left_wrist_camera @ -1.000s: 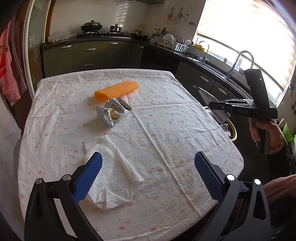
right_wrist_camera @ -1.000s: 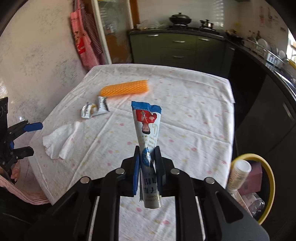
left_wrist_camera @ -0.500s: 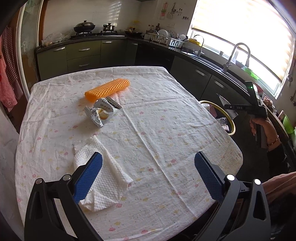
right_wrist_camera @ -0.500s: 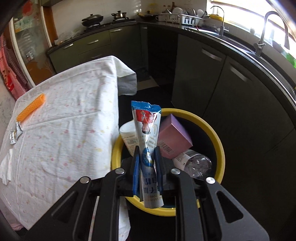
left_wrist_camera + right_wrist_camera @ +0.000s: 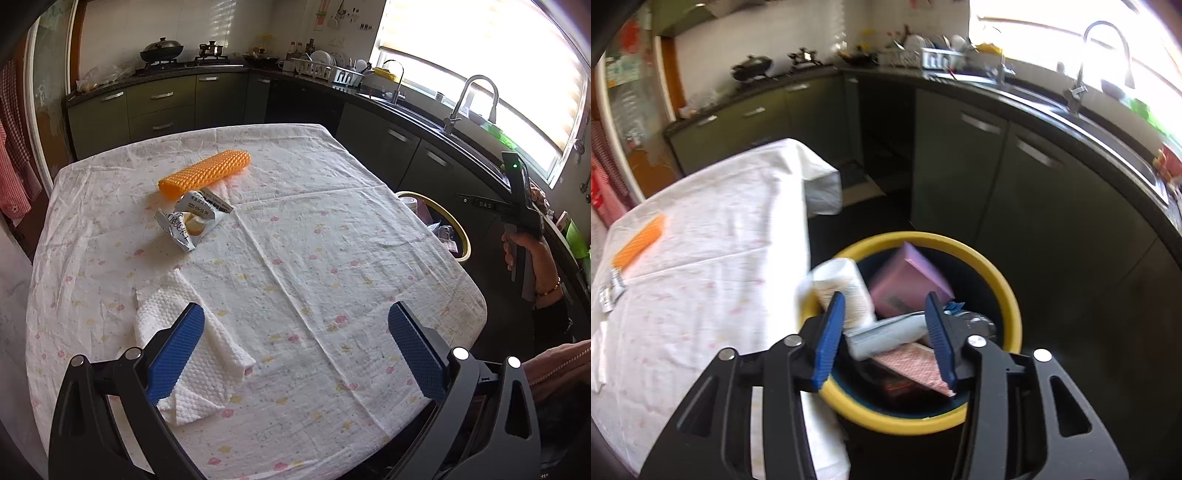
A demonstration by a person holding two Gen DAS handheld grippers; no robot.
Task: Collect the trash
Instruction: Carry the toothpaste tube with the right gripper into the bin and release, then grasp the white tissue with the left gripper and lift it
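Observation:
My right gripper (image 5: 884,299) hangs over the yellow-rimmed bin (image 5: 1008,291), its jaws opening. The silver-and-blue wrapper (image 5: 886,334) lies sideways and loose between the blue pads (image 5: 829,332), dropping into the bin; neither pad presses on it. My left gripper (image 5: 293,314) stands open low over the near side of the table, with the white paper towel (image 5: 199,350) under its left finger. Farther back on the cloth lie a torn silver snack wrapper (image 5: 188,221) and an orange mesh sleeve (image 5: 205,173).
The bin holds a pink box (image 5: 908,284), a white cup (image 5: 842,288), a clear bottle (image 5: 979,321) and a pinkish packet (image 5: 916,365). It stands on the floor off the table's right edge (image 5: 458,258). Dark cabinets (image 5: 1015,184) and a sink counter run behind it.
The right gripper swung from over the table to above the bin, then its jaws parted and the upright wrapper tipped sideways out of the grip. The left gripper hardly moved.

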